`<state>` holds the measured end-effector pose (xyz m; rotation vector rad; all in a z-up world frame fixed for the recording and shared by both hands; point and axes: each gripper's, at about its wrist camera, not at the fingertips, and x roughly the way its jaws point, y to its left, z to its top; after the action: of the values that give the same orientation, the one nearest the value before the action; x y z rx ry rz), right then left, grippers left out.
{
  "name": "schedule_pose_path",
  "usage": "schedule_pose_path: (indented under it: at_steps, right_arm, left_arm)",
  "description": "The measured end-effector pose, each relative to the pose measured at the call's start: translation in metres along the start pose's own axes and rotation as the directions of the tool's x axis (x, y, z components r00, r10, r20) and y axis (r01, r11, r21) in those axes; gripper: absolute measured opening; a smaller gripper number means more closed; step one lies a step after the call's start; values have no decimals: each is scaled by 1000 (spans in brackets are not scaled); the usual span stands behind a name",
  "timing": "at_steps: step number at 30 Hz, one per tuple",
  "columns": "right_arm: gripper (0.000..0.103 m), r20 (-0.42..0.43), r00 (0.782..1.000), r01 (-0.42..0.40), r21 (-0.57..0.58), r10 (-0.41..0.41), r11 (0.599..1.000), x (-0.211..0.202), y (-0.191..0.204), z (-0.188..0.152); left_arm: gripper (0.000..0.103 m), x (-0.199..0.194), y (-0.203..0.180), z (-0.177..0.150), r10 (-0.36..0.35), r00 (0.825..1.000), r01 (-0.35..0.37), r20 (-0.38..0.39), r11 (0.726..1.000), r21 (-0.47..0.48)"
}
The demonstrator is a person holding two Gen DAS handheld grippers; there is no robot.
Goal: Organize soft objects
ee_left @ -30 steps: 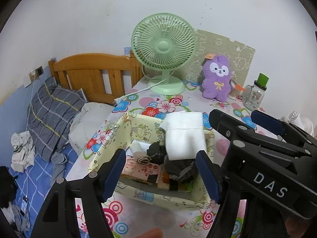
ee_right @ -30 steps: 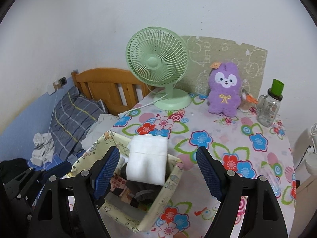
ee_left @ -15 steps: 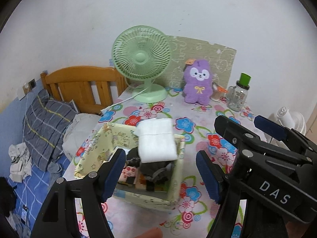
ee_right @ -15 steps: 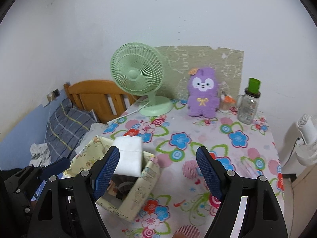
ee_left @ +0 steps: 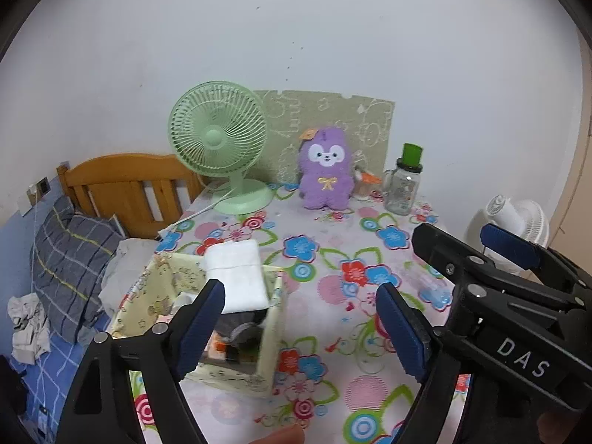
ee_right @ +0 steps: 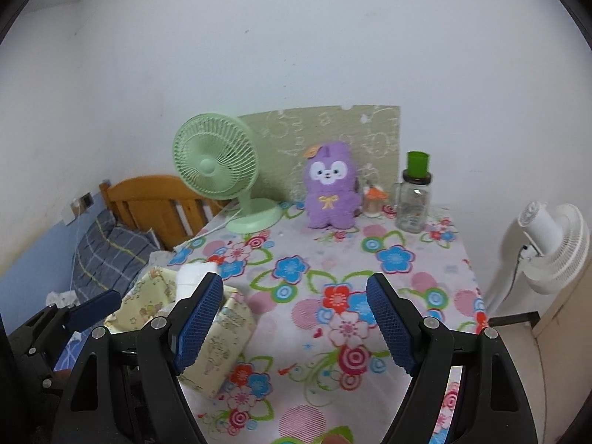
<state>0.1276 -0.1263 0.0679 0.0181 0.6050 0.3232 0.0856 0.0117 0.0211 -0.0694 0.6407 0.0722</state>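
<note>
A pale yellow fabric storage box (ee_left: 272,336) stands at the table's front left, holding dark soft items and a folded white cloth (ee_left: 236,273) draped over its far rim. It also shows in the right wrist view (ee_right: 218,351). A purple plush toy (ee_left: 325,175) (ee_right: 329,188) stands upright at the back of the table. My left gripper (ee_left: 299,329) is open and empty, above the table's front edge by the box. My right gripper (ee_right: 292,325) is open and empty, to the right of the box; it also shows in the left wrist view (ee_left: 510,251).
The floral tablecloth (ee_right: 333,277) covers the table. A green desk fan (ee_left: 222,144), a glass bottle with a green cap (ee_left: 405,181) and a patterned board (ee_left: 333,118) stand at the back. A white floor fan (ee_right: 551,244) stands right; a bed with a pillow (ee_left: 70,255) lies left.
Both grippers have pulled back and up from the box, both open and empty. The white cloth stays draped on the box rim.
</note>
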Motion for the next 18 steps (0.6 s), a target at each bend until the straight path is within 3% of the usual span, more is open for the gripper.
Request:
schedule_pose_path:
  at_steps: [8, 18]
  right_arm:
    - [84, 39, 998, 57, 40, -59, 998, -33, -31, -8]
    - [86, 82, 991, 104, 50, -108, 993, -66, -51, -17]
  left_arm:
    - [97, -15, -20, 1, -35, 998, 34, 47, 999, 18]
    - [103, -33, -36, -3, -51, 993, 46, 110, 998, 50]
